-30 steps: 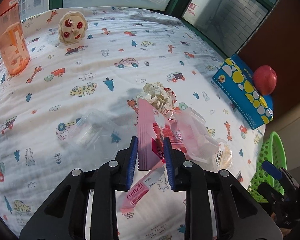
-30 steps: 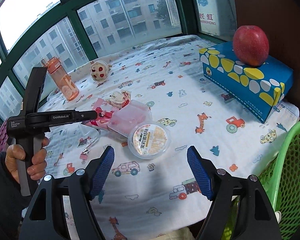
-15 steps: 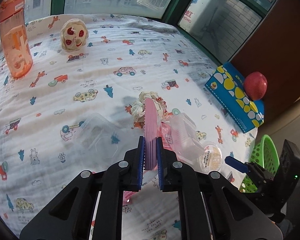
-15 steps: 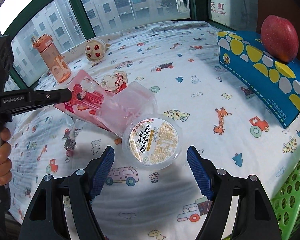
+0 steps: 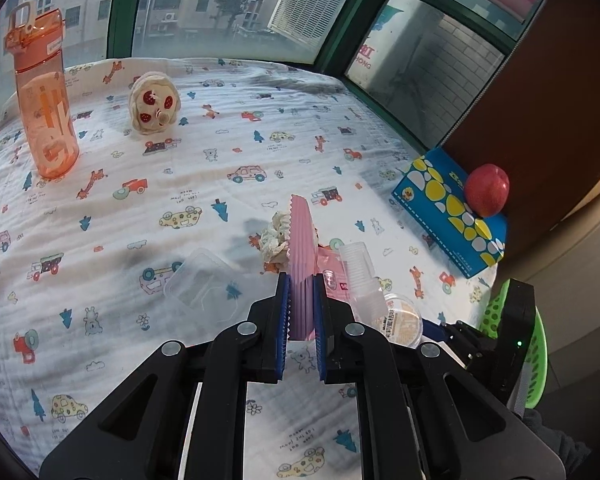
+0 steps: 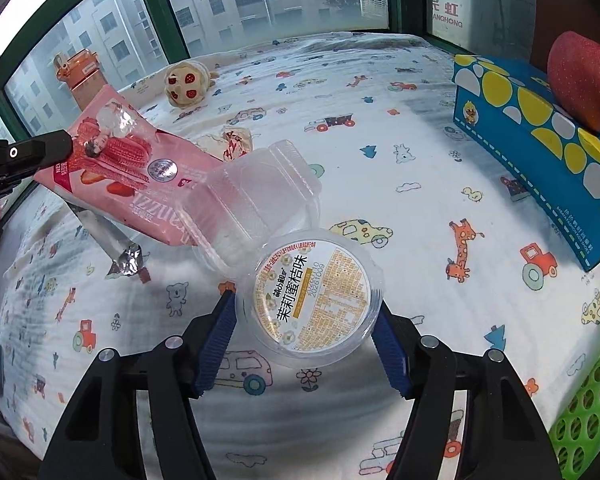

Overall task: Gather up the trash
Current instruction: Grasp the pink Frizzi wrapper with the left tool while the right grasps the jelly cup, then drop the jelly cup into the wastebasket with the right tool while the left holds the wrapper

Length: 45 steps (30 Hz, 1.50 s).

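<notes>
Jelly cup (image 6: 310, 300) between closing right fingers (image 6: 216, 332)

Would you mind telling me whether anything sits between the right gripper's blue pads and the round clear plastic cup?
Nothing visible does: the right gripper is closing with the round clear plastic cup directly between its pads. Only the clear plastic tray touches the cup's far edge.

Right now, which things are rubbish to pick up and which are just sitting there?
Rubbish job: pink wrapper in the left gripper; round cup between the closing right gripper; clear tray; crumpled tissue; green basket.

Just sitting: orange bottle, apple, blue box, toy.
</notes>
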{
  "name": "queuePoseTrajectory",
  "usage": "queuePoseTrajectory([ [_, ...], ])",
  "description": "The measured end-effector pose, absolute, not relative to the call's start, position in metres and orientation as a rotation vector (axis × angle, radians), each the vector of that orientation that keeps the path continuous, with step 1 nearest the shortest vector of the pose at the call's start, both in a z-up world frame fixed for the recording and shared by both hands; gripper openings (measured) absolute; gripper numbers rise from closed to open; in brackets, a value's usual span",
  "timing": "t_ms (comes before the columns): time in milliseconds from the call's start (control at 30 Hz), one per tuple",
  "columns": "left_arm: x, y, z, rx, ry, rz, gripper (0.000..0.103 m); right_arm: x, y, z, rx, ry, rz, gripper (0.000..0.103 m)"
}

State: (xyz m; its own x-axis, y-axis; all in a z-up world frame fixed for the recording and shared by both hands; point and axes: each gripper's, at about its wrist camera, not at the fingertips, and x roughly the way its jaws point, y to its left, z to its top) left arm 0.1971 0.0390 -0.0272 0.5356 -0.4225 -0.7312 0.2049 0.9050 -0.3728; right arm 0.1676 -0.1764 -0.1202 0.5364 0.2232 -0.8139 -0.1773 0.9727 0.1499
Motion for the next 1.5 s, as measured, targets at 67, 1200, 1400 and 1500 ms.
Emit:
queuePoseTrajectory([
  [67, 0.194, 0.041, -0.022, -0.258, 0.925, -0.377, 0.01, 0.164, -0.176, -0.118, 0.052, 0.97, 0.241, 0.063],
  [1200, 0.139, -0.053, 0.039, -0.18, 0.841, -0.569, 0.01, 0.055, -0.273, -0.042, 0.132, 0.798, 0.098, 0.063],
  [1400, 0.131, -0.099, 0.047, -0.144, 0.843, -0.643, 0.01, 0.036, -0.317, -0.037, 0.156, 0.775, 0.009, 0.063],
  [1500, 0.128, -0.123, 0.053, -0.122, 0.84, -0.682, 0.01, 0.024, -0.341, -0.037, 0.171, 0.774, -0.041, 0.063],
])
